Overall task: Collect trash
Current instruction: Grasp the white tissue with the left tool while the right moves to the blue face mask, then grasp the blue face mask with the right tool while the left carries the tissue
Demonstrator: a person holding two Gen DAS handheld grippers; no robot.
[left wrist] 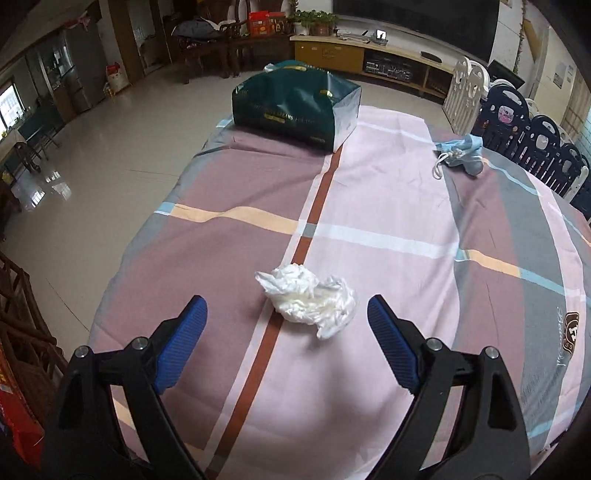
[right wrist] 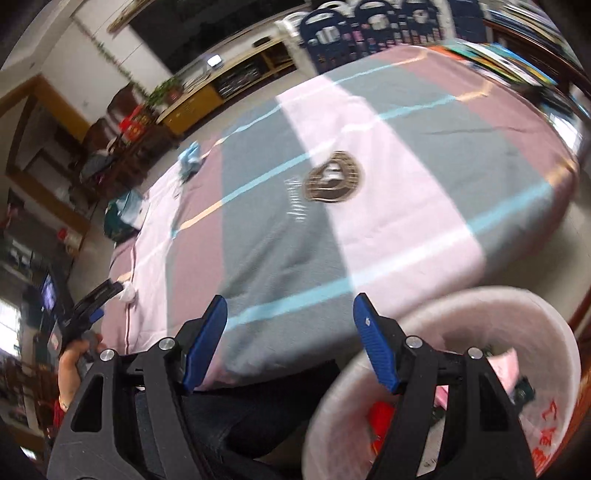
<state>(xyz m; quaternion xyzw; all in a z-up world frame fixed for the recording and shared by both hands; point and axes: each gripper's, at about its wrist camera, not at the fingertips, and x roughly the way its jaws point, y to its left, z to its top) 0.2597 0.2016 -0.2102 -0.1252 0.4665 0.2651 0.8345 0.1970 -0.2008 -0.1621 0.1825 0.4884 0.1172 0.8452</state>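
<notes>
We see the left tongs spread wide and empty, angled down at a crumpled tissue lying just ahead between the blue pads; its long axis runs crosswise. The right tongs gape empty beside a white bin with red writing. Beyond sit a green bag, gold lettering unreadable, and a blue mask.

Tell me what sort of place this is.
Probably a home's living or dining room: a round table under a patchwork cloth, a low TV cabinet below a dark screen, and a child's play fence.
</notes>
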